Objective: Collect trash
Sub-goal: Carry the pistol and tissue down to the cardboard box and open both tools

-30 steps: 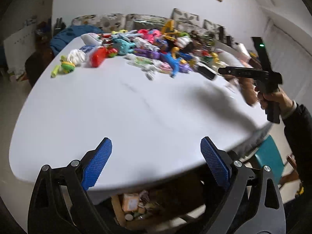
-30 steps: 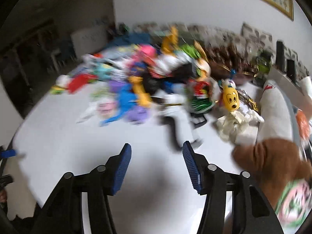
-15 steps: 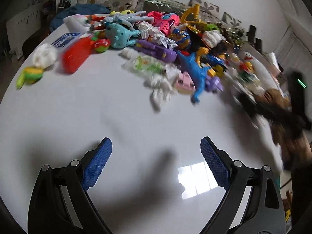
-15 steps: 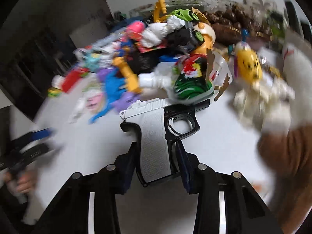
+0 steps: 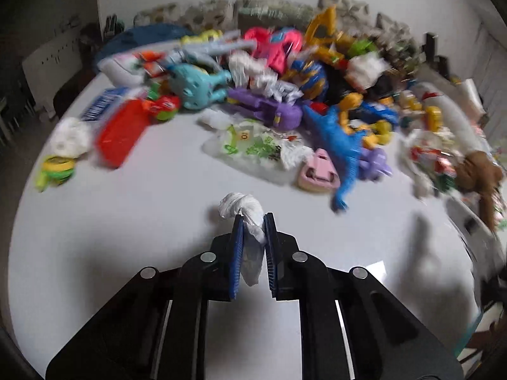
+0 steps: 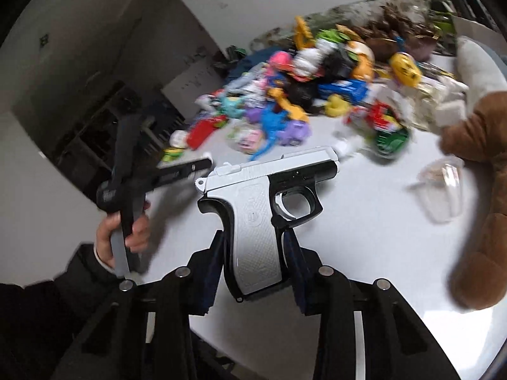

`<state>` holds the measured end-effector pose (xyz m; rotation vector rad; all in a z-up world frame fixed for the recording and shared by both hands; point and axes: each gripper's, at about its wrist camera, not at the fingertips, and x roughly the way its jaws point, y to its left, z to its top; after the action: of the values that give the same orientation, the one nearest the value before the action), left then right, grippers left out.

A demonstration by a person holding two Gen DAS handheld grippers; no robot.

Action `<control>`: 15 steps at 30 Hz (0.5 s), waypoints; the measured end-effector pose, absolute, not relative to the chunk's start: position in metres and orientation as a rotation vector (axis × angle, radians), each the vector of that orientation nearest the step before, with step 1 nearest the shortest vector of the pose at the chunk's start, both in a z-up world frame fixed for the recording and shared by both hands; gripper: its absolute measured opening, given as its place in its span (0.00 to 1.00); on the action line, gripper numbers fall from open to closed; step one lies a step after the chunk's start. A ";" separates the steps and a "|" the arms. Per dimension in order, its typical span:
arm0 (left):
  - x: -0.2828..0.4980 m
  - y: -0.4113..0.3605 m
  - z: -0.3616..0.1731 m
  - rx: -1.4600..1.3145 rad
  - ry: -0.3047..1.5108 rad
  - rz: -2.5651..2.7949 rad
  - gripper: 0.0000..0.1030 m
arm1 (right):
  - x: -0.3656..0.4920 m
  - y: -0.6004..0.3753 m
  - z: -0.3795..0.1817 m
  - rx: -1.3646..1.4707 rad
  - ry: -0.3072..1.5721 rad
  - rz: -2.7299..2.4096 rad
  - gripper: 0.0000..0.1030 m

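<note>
A crumpled white tissue [image 5: 240,205] sits low over the white table [image 5: 126,237]. My left gripper [image 5: 253,223] is shut on its lower half, and the twisted top pokes out past the blue pads. In the right wrist view a silver and black toy pistol [image 6: 269,171] hangs above the table. My right gripper [image 6: 253,240] is shut on its handle, with the barrel pointing right. A person's hand [image 6: 133,234] holds the left gripper's handle at the left of that view.
A blurred heap of coloured toys [image 5: 285,95] fills the far half of the table, mixed with a printed clear wrapper [image 5: 250,148] and another white wad [image 5: 71,137]. A clear plastic cup [image 6: 440,190] lies beside a brown plush toy [image 6: 475,158].
My left gripper has moved in over the table toward the heap and has shut on the tissue. My right gripper has closed on the pistol's handle, lifted it and swung left.
</note>
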<state>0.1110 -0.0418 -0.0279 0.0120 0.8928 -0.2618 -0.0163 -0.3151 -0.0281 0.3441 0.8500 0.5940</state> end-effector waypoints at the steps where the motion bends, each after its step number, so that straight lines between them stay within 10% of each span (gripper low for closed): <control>1: 0.093 -0.035 -0.019 0.000 0.864 -0.279 0.13 | -0.021 -0.309 -0.022 0.341 0.834 0.616 0.36; 15: -0.098 0.007 0.018 0.057 0.790 -0.476 0.13 | -0.132 -0.221 0.023 0.162 0.838 0.807 0.36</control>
<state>-0.0982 0.0071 0.0178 0.0569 0.7904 -0.4763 -0.1321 -0.2211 0.0229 0.1616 0.8378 0.8065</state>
